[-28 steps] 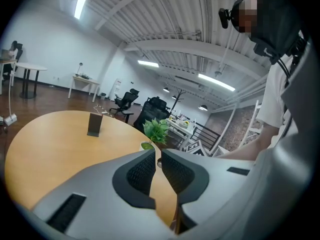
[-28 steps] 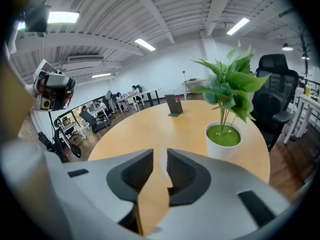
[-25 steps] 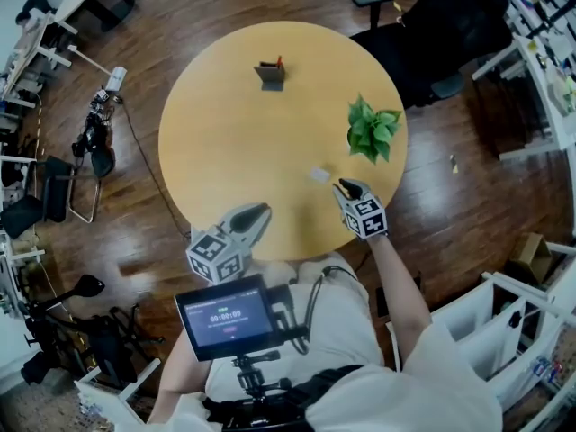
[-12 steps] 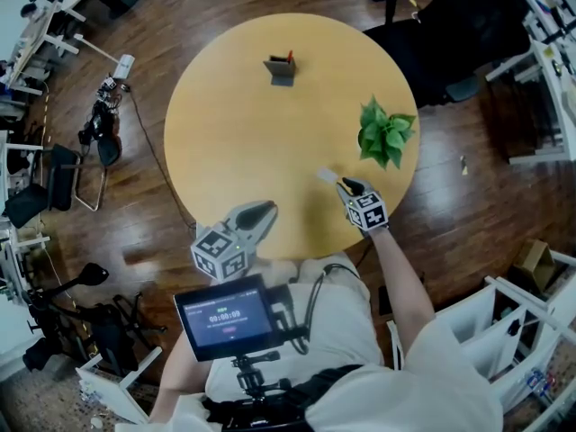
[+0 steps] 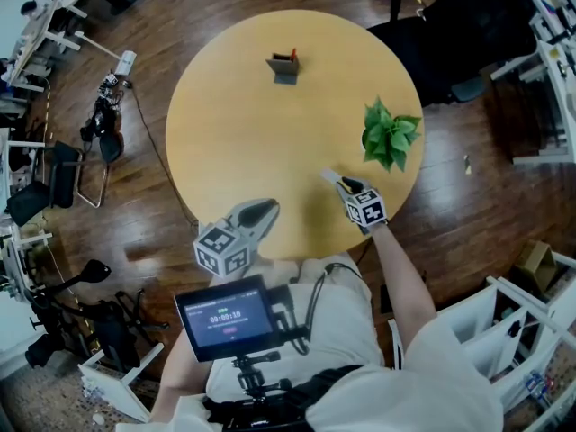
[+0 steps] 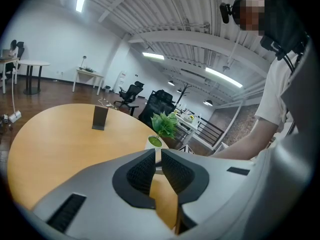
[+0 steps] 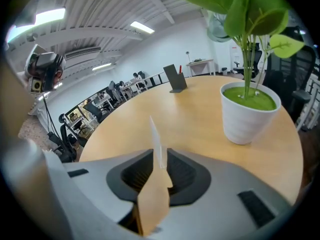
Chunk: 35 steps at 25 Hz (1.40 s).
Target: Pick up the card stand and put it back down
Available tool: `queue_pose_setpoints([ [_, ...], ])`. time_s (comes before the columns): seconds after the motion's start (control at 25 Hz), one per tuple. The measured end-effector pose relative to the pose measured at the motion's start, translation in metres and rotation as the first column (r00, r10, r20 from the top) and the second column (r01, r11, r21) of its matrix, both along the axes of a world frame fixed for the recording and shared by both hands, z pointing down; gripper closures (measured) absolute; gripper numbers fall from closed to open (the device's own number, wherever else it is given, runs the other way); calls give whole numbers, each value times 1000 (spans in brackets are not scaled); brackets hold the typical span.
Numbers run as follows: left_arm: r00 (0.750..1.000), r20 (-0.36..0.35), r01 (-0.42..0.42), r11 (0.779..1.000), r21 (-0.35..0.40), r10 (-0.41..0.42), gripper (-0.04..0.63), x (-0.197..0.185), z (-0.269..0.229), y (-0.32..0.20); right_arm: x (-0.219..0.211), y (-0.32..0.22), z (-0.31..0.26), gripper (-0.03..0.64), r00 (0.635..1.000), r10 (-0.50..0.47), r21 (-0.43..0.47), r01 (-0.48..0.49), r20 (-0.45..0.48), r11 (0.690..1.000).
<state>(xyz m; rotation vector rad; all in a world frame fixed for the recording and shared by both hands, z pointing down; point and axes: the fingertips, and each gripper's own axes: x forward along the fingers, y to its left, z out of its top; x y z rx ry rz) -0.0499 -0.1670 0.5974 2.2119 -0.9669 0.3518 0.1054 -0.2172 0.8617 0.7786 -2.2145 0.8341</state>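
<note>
The thin clear card stand (image 7: 156, 136) is pinched by its flat sheet in the right tool (image 5: 346, 185). It is judged light, stiff and slippery. The left tool (image 5: 259, 211) is closed on nothing.

On the round table (image 5: 234, 142), the potted plant (image 5: 389, 135) stands at the right side, and a small upright stand (image 5: 284, 67) sits alone at the far side, well apart from it. The card stand (image 5: 329, 176) is between the jaws of the right gripper (image 5: 346, 185) above the table's near right part, just in front of the plant, while the left gripper (image 5: 261, 211) is over the near edge, further left. An office chair (image 5: 450, 25) stands on the floor behind the table, to the right.
</note>
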Motion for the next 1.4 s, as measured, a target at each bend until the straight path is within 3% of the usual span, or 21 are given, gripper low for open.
queue_pose_setpoints([
  [0.64,1000,5,22,1000,-14,-22,560,-10,4,9,-3,-3,22,523,999,-11,-36,10,-30,999],
  [1.4,996,24,81,997,-17,-81,560,-33,3,39,-10,0,12,526,999,9,20,-8,-33,1000],
])
